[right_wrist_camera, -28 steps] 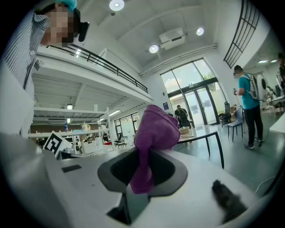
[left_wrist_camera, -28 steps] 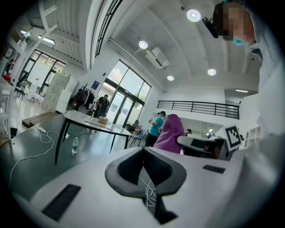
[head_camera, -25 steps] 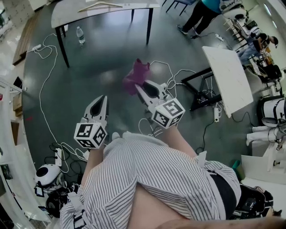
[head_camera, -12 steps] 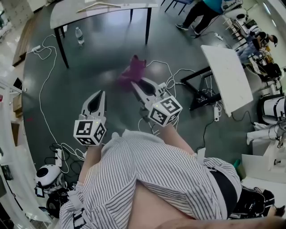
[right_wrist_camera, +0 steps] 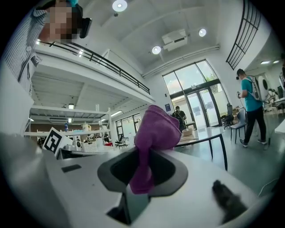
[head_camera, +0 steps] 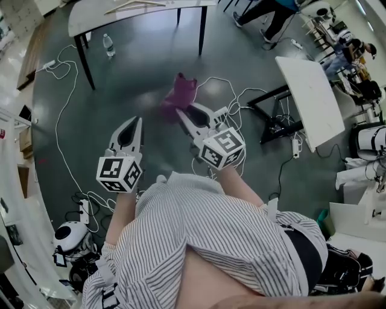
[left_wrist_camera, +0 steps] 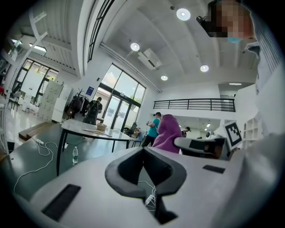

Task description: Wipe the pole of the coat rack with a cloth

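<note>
Nearest, above the striped shirt [head_camera: 211,241], the L gripper [head_camera: 134,122] is held out w/ jaws together & nothing in them. The R gripper [head_camera: 183,114], just beside it, is clamped on the purple cloth [right_wrist_camera: 150,133], which bunches up past the jaw tips. Beyond, white cables [head_camera: 56,130] trail over the dark floor [head_camera: 139,66], w/ a water bottle [head_camera: 108,46] standing near a leg of the table [head_camera: 108,15] at the far end.

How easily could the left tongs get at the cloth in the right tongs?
Probably easily: the cloth sticks out past the right tongs, and the left tongs sit shut and empty alongside, with nothing between them.
</note>
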The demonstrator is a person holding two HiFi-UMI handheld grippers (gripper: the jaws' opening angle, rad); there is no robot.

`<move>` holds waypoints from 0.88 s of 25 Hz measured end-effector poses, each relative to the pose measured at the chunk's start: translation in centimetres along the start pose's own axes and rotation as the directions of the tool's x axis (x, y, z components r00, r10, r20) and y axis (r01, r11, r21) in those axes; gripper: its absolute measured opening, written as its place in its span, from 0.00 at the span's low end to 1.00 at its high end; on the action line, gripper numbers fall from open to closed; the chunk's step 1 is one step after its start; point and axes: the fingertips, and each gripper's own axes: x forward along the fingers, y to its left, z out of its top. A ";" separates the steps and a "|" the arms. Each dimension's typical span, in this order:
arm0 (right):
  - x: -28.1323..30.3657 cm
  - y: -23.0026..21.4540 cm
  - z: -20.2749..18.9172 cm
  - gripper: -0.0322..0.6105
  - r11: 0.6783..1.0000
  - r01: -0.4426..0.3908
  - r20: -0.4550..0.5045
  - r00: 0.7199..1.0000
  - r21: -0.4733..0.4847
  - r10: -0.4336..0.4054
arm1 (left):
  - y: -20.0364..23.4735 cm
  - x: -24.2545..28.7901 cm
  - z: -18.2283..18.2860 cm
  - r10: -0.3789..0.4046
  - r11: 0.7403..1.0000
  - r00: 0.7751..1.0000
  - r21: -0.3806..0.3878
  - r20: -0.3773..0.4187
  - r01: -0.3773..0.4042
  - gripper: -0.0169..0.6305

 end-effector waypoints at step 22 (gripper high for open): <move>14.2 -8.8 -0.6 0.17 0.993 -0.004 -0.021 1.000 0.119 0.006 | 10.4 12.4 2.0 0.009 0.996 1.000 -0.089 -0.020 -0.011 0.05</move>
